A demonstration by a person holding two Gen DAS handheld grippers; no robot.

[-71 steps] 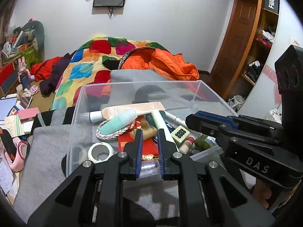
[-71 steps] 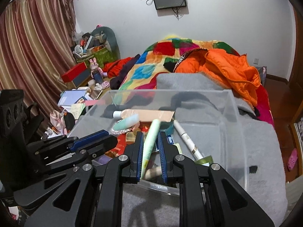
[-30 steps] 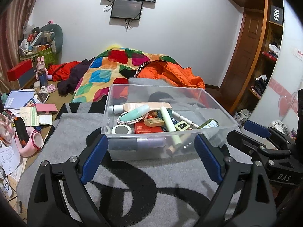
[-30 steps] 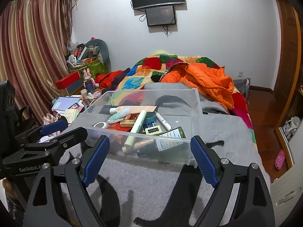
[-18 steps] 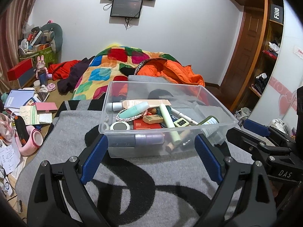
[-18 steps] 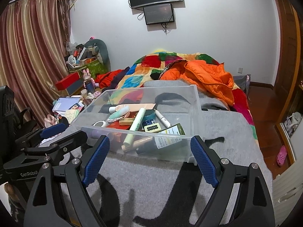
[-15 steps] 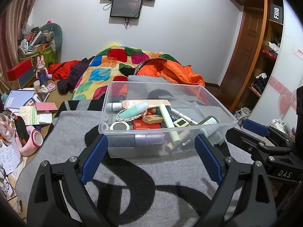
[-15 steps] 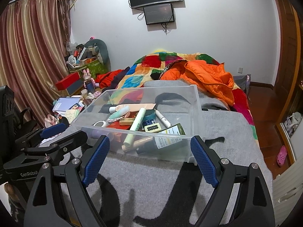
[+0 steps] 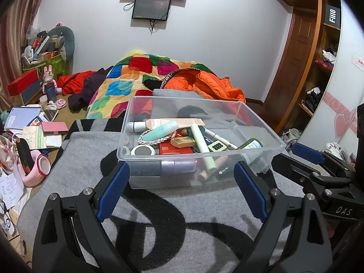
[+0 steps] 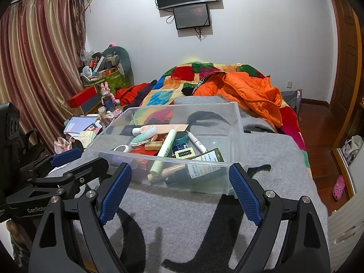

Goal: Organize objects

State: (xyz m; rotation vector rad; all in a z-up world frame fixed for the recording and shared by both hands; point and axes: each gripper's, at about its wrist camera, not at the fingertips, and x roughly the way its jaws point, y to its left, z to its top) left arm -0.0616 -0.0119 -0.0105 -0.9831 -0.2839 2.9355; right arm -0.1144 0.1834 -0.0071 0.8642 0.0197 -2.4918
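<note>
The clear plastic bin (image 9: 200, 159) sits on the grey blanket (image 9: 159, 216) covering the bed, filled with small toiletries including a pale green tube (image 9: 201, 145). The left gripper (image 9: 182, 191) and right gripper (image 10: 179, 193) hover just before it, fingers spread wide and empty.

Both grippers hang side by side, tilted downward. The left gripper (image 9: 182, 188) has its jaws spread wide, nothing between them. The right gripper (image 10: 179, 192), just beside it, is equally wide and empty.
</note>
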